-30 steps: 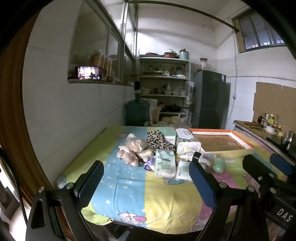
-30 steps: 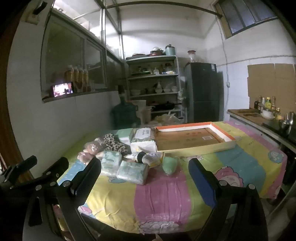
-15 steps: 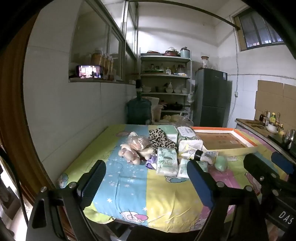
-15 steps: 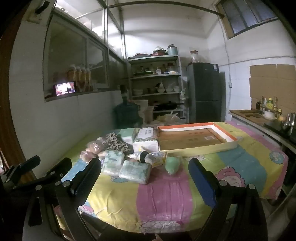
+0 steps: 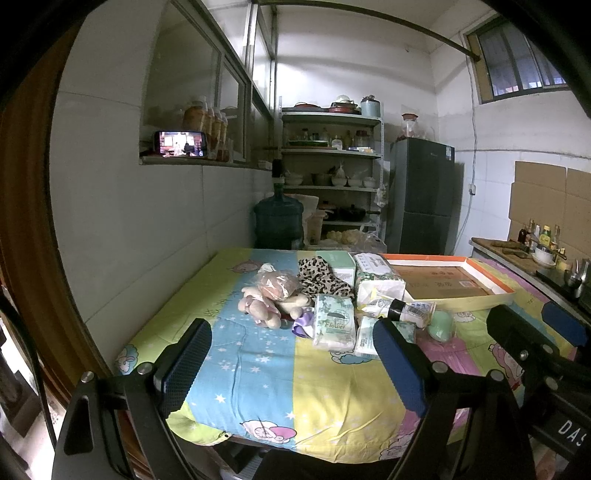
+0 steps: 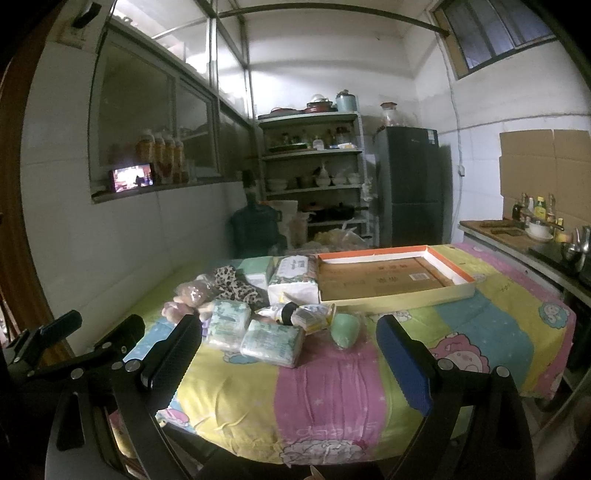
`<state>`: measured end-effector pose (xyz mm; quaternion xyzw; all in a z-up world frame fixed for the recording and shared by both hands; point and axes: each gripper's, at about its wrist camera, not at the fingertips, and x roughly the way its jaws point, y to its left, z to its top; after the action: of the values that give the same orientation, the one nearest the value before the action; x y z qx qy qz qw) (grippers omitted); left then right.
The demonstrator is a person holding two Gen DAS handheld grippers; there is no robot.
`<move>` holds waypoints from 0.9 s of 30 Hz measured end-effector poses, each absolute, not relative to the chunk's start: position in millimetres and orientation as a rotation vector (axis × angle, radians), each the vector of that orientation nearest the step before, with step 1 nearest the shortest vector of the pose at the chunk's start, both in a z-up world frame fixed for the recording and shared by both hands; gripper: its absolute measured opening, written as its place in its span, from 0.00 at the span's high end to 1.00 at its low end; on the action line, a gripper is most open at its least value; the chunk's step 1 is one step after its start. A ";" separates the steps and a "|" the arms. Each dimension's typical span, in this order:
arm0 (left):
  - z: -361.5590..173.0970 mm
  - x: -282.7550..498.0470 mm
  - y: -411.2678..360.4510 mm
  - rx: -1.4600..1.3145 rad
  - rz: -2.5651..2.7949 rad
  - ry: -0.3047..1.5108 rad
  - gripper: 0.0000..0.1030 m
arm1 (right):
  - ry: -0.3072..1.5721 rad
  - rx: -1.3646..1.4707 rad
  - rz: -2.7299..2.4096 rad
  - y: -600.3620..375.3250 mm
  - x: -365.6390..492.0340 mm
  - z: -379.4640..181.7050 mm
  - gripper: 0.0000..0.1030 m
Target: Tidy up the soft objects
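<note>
Both views have drawn back slightly from the surface (image 5: pixel 266 373); left gripper (image 5: pixel 291 365) and right gripper (image 6: pixel 288 363) hover spread wide, holding nothing, before the tissue packs (image 6: pixel 271 341).

The surface (image 6: pixel 332 398) wears a cartoon-print sheet; on it lie tissue packs (image 6: pixel 271 341), a plush toy (image 5: pixel 258 306), leopard cloth (image 5: pixel 321 277), a shallow cardboard tray (image 6: pixel 399 297).

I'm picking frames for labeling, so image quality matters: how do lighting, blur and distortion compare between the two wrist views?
Left wrist view: brighter and sharper, "Flower" legible on the tissue pack; fisheye bends the walls. Right wrist view: dimmer, murkier at left, the plush toy soft and dark; same barrel distortion with black corners; the window is no glare source.
</note>
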<state>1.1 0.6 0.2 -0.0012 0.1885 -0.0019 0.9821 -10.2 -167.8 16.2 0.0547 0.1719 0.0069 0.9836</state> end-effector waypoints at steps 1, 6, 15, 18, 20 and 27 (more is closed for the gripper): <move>0.2 1.1 0.6 -0.002 -0.004 0.379 0.13 | 0.346 0.110 0.014 -168.2 -10.0 16.0 0.07; 0.5 1.0 0.3 -0.003 -0.004 0.378 0.13 | 0.345 0.110 0.014 -167.8 -10.6 16.7 0.07; 0.7 0.5 0.4 -0.005 -0.005 0.377 0.13 | 0.344 0.109 0.016 -167.5 -11.8 18.2 0.07; 0.8 0.2 -0.4 -0.003 -0.002 0.375 0.13 | 0.341 0.108 0.016 -167.9 -11.5 17.3 0.07; 1.1 -0.2 -0.4 -0.004 -0.004 0.374 0.13 | 0.341 0.108 0.016 -166.8 -10.0 14.4 0.07; 1.2 -0.4 -0.5 -0.004 -0.003 0.374 0.13 | 0.340 0.108 0.016 -166.5 -10.5 14.7 0.07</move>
<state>-0.4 -0.5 1.2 -0.0022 0.1857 -0.0015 0.9826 -10.5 -166.5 14.7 0.0535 0.1691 0.0078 0.9841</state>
